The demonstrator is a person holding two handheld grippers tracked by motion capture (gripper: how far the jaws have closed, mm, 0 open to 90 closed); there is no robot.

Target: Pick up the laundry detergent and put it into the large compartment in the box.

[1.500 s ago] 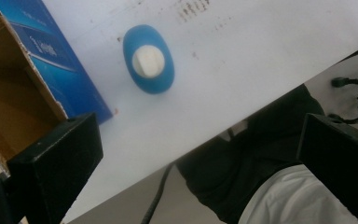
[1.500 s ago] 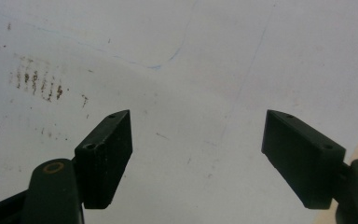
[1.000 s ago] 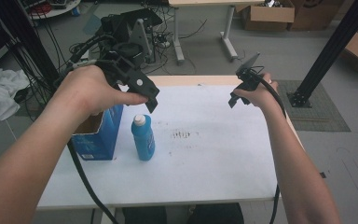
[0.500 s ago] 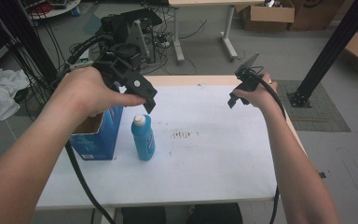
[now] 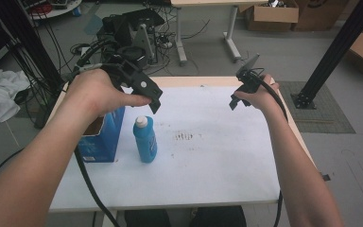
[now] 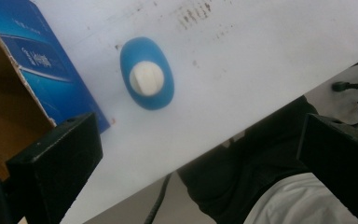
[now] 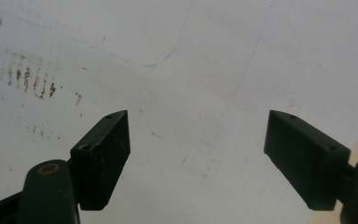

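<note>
Left gripper [image 5: 146, 97] above blue bottle [image 5: 144, 140], jaws apart, empty. Blue box [image 5: 105, 139] at bench [image 5: 217, 165] left edge. Right gripper [image 5: 238, 94] over bare far-right surface, jaws apart.

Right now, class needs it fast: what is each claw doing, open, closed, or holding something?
Left claw: open, holding nothing, above the blue bottle.
Right claw: open, holding nothing, over the white table.

Blue bottle [image 5: 144, 140] with white cap [image 6: 146, 79], blue box [image 5: 105, 137] brown inside, white bench [image 5: 208, 175] with brown specks, black tongs [image 5: 154, 101], wood-toned bench edge
</note>
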